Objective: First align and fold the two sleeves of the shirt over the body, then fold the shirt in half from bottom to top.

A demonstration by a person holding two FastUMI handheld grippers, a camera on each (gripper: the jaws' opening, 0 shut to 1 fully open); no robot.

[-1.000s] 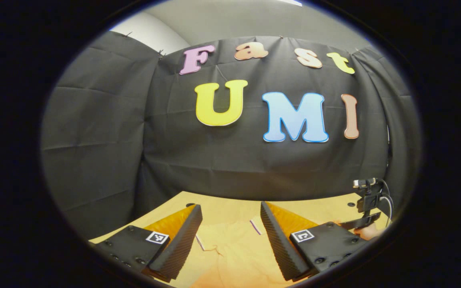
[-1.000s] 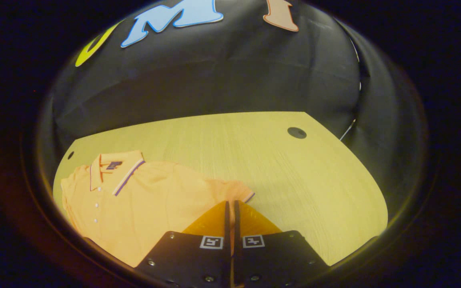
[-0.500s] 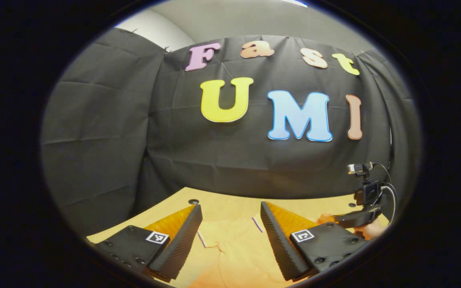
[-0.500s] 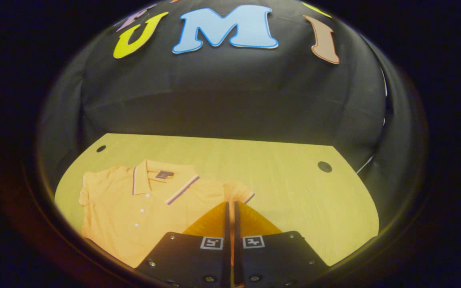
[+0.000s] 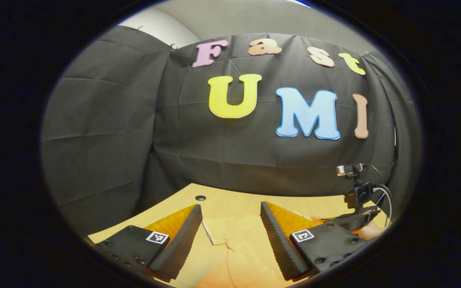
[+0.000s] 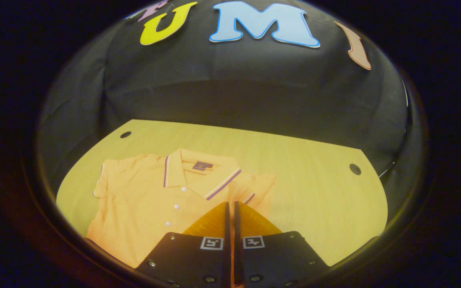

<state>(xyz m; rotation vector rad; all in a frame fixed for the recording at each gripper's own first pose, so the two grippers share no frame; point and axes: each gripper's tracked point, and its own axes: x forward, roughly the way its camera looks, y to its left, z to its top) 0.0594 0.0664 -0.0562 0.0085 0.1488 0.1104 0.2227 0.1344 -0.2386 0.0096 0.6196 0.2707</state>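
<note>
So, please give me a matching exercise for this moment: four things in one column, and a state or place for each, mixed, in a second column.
Things:
1. left gripper
2. right gripper
3. shirt
4. table

States or places:
A. wooden surface with round holes near its corners
B. fingers spread apart above the shirt
C. lies face up, collar toward the black wall
D. fingers closed on a sleeve of the shirt

Pairs: 1-B, 2-D, 3-C, 4-A

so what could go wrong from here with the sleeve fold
1. The right gripper, shut on the shirt's right sleeve, pinches only a little cloth near the hem, so it may slip out mid-fold.
2. The left gripper hangs open above the left sleeve, so the shirt is unpinned and could drag across the table, leaving the sleeves misaligned.
</note>
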